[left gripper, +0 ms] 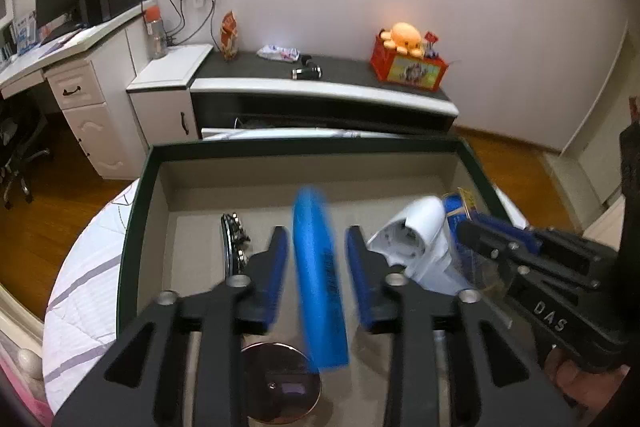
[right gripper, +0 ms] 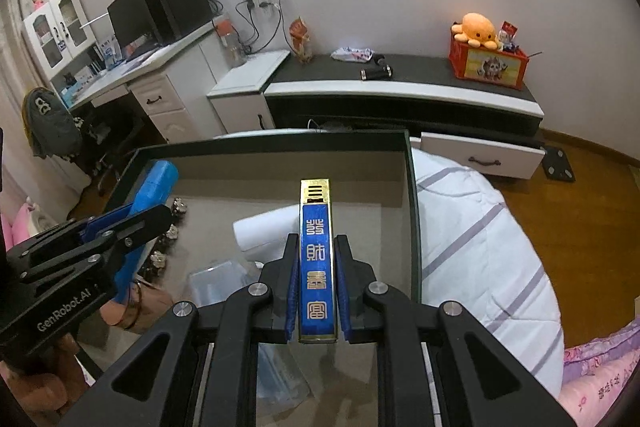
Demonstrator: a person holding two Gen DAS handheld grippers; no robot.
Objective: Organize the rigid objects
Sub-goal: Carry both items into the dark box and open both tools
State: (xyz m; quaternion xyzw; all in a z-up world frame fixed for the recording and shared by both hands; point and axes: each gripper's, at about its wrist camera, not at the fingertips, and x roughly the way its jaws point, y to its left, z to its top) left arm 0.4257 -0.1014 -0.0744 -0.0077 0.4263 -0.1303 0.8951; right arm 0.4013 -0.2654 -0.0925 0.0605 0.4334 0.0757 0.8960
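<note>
Bed [right gripper: 480, 227]: white quilt with grey stripes; carries the box.
Box [left gripper: 280, 147]: landmark. Large, open-topped, dark green rim, beige lining; sits on the bed, both tongs over its near half.
Box contents: white plug-type adapter [left gripper: 420, 239] right of centre; rhinestone strip [left gripper: 234, 239] on edge toward the left wall; round copper-coloured disc [left gripper: 280, 383] by the near wall; clear plastic packet [right gripper: 224, 283] on the floor near centre. A brown item at the near-left corner, cannot identify.
Left tongs [left gripper: 318, 247]: pads stand apart, clear gaps either side of the blue cylinder [left gripper: 318, 279]; not gripping. Cylinder is motion-blurred, so judged loose or falling between the pads; contact with the box floor cannot be confirmed.
Cylinder axis: runs along the tongs, far end toward the far wall of the box, slightly tilted. Lies left of box centre.
Right tongs [right gripper: 318, 291]: closed narrow on the blue-and-gold slim case [right gripper: 316, 259], held above the right half of the box.
Case axis: in line with the fingers, gold end pointing at the far wall.
Key relation: case is already over the box; free floor lies beside the right wall, right of the adapter. Judged next need: lower there, then spread the pads.
Risk: the adapter is close under the case.
</note>
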